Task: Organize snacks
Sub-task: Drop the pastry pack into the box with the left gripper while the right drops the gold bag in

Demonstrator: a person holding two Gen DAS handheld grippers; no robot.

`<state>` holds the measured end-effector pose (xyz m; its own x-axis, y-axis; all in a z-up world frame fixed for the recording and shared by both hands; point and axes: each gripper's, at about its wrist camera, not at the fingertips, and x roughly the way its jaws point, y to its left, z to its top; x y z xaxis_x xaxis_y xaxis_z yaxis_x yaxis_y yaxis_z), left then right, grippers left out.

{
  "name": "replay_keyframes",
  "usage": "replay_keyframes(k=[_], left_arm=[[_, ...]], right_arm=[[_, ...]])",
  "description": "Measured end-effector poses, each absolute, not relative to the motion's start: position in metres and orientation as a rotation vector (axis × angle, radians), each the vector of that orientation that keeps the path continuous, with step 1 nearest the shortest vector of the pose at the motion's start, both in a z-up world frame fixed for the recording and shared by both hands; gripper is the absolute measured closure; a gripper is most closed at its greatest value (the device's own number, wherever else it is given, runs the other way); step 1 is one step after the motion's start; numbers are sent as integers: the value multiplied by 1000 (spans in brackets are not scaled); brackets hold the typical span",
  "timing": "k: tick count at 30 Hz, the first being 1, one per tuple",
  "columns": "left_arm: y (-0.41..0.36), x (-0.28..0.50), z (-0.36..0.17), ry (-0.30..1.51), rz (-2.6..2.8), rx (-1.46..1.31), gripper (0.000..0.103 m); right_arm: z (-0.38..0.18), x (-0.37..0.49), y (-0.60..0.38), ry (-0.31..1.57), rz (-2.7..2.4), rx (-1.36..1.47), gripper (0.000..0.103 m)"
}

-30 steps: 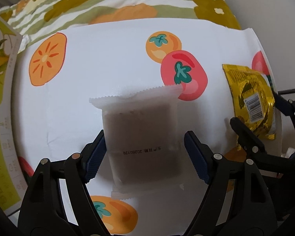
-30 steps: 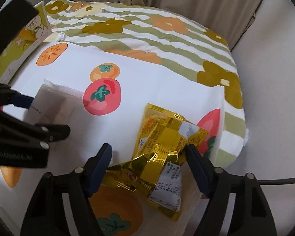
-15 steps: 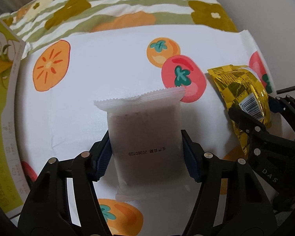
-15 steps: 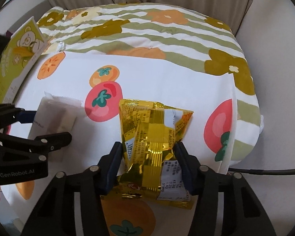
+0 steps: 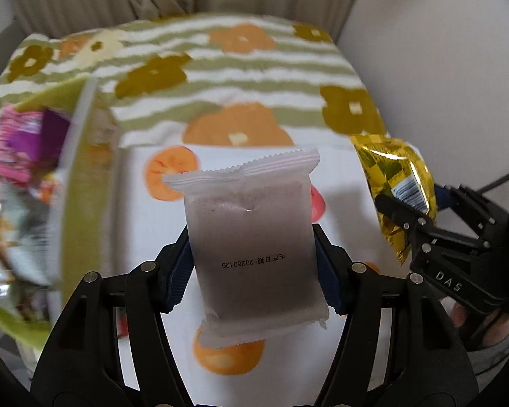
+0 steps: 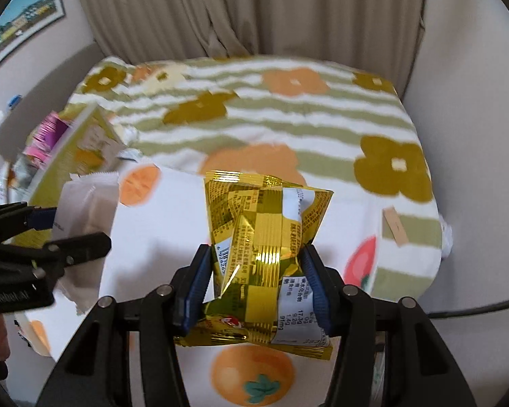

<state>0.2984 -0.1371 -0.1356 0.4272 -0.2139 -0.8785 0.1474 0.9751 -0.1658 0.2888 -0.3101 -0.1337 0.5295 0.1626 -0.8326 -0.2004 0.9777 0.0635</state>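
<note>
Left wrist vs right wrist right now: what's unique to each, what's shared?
Left wrist only: the printed date line on the frosted white packet gripped by the left gripper.

Right wrist only: a framed picture on the wall and a tan strip on the cloth.

Both: the gold snack bag pinched in the right gripper, the green box of snacks, the curtain.

Soft even daylight's filling the room; gold snack bag [image 6: 264, 237] is glaring, stuff left of it's blurring, edges are bending w/ fisheye.
</note>
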Motion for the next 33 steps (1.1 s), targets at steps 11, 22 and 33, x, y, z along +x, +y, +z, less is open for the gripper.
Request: replay_keyframes(k=[11,22,33], left_arm=[[19,274,-58,965,-133,-91,43],[184,288,-75,1027,-53,-27,43],[228,289,-121,1113,-163,-36,2]], right_arm=[[-59,278,-164,852,375,-25,54],[-65,287,-38,876,403,64,54],[-85,285,25,958,339,36,54]])
